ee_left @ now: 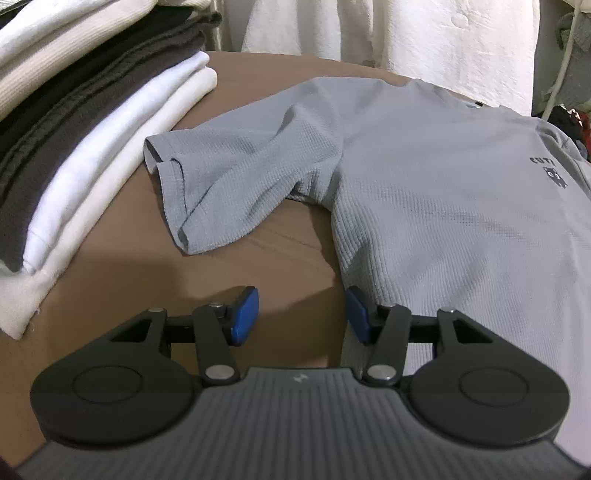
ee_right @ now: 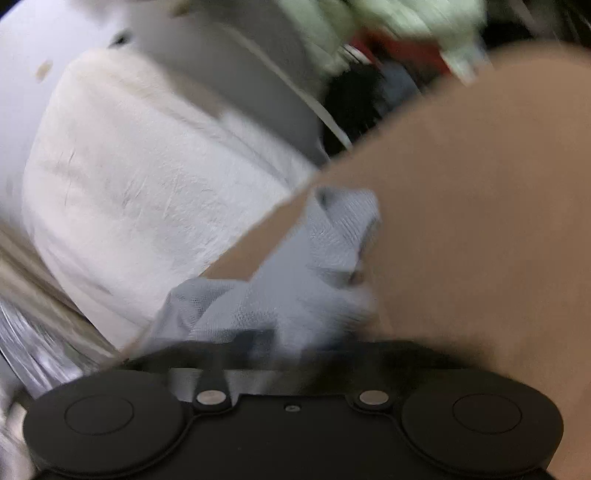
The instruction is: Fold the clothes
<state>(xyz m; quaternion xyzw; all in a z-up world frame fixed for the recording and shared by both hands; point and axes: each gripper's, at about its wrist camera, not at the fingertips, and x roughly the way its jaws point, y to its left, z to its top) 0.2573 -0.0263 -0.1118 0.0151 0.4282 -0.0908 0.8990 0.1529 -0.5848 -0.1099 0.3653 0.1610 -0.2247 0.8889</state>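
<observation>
A light grey waffle-knit T-shirt [ee_left: 424, 192] lies spread on a brown surface [ee_left: 277, 266], with a small dark print near its right edge. Its short sleeve [ee_left: 229, 177] points left toward a stack of folded clothes. My left gripper [ee_left: 301, 315] hovers open at the shirt's side edge. Its right blue pad [ee_left: 358, 317] is at the fabric's border, and nothing sits between the pads. In the blurred right wrist view, a bunched part of the grey shirt [ee_right: 295, 280] rises from my right gripper [ee_right: 288, 343]. That gripper is shut on the cloth, and the fabric hides its fingers.
A stack of folded white, cream and dark garments [ee_left: 92, 122] stands at the left of the surface. White quilted bedding [ee_left: 406, 33] hangs behind it and also shows as bedding [ee_right: 129, 184] in the right wrist view. Mixed loose clothes [ee_right: 388, 29] lie beyond the brown surface [ee_right: 480, 221].
</observation>
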